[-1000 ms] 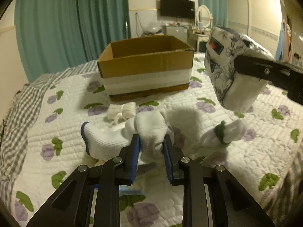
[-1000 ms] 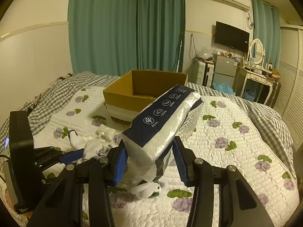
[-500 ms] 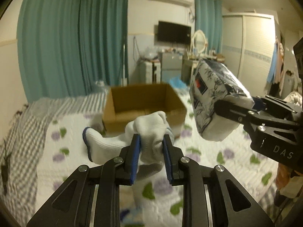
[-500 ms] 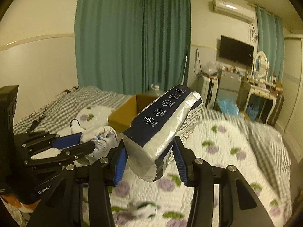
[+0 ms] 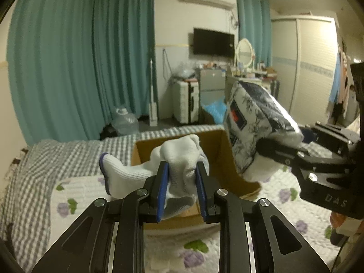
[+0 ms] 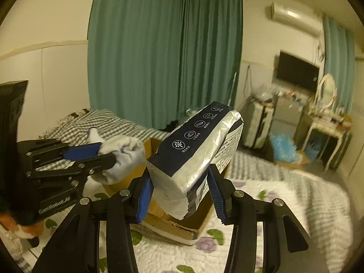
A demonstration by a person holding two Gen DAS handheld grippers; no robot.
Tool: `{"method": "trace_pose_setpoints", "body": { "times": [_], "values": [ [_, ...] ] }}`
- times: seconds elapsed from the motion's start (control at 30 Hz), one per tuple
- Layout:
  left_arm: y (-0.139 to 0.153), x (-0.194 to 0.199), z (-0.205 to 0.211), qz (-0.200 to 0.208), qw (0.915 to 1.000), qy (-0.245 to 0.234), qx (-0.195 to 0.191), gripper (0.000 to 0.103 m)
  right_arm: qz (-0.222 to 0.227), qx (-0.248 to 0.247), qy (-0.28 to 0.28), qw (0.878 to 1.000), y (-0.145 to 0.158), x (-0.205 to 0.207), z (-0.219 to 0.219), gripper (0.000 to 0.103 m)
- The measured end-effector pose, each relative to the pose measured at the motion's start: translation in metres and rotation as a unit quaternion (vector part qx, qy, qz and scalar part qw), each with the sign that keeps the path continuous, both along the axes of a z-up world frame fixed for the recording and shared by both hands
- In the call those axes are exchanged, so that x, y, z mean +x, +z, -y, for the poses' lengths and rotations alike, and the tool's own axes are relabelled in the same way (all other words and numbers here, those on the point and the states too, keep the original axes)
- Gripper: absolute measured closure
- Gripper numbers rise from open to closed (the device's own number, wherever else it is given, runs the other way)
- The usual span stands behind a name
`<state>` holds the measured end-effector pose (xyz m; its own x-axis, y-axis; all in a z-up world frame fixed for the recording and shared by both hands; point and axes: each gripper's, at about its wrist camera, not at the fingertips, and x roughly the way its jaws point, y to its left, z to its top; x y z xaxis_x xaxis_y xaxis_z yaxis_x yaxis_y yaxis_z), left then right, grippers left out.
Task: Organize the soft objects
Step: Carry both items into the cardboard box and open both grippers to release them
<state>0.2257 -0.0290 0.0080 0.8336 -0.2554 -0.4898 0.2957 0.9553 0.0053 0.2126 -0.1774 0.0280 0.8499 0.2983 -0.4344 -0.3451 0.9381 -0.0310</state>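
while both loads hang above the quilt, i keep the left gripper clenched on the white sock and the right gripper clamped on the tissue pack. next i would carry each over the cardboard box just beyond, lower inside its walls, then release one at a time to avoid collision.

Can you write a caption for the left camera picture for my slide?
Left gripper holds a white sock above the cardboard box; right gripper carries a tissue pack.
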Motion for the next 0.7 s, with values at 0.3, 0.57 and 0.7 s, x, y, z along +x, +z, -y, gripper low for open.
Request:
{"method": "trace_pose_setpoints", "body": {
  "times": [0.3,0.57,0.7],
  "values": [
    [-0.044,0.041,0.019,-0.023,0.9983,-0.012,0.052,0.072,-0.033,0.014,0.015,0.999,-0.056,0.045,-0.001,0.051],
    [-0.050,0.043,0.020,-0.026,0.9957,0.029,0.084,0.042,-0.021,0.012,-0.033,0.999,-0.060,0.041,0.017,0.025],
    [-0.028,0.028,0.004,-0.020,0.9981,0.035,0.046,0.041,-0.003,0.034,-0.043,0.998,-0.033,0.014,0.032,0.018]
  ]
}}
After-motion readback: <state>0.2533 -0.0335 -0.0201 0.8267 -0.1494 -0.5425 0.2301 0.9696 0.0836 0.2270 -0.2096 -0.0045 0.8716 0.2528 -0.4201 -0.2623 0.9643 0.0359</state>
